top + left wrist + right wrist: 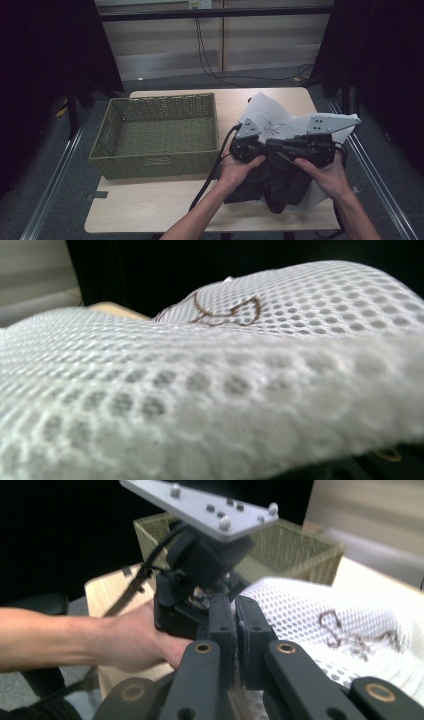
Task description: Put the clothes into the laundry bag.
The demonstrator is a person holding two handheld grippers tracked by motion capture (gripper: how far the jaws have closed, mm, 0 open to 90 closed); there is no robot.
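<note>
Item: white mesh bag, honeycomb weave, lying on the right half of the table beside the basket. It carried a brown line-drawn motif (a looping outline, no letters legible in any view). Dark cloth was bunched beneath and in front of it, at the near edge of the table.

Item: woven olive basket, rectangular, on the left half of the table. A small rectangular tag sat on its near wall; any writing there was too small to read.

Item: left gripper, grey three-cornered plate on top, black cable trailing toward the near edge. It was held by the left hand at the bag's near left edge. Its jaws were hidden behind mesh in its own view, so whether they were clenched or released could not be told.

Item: right gripper, held by the right hand, pointing at the left gripper. Its jaws stood closed together, apparently pinching a fold of the white mesh bag.
</note>
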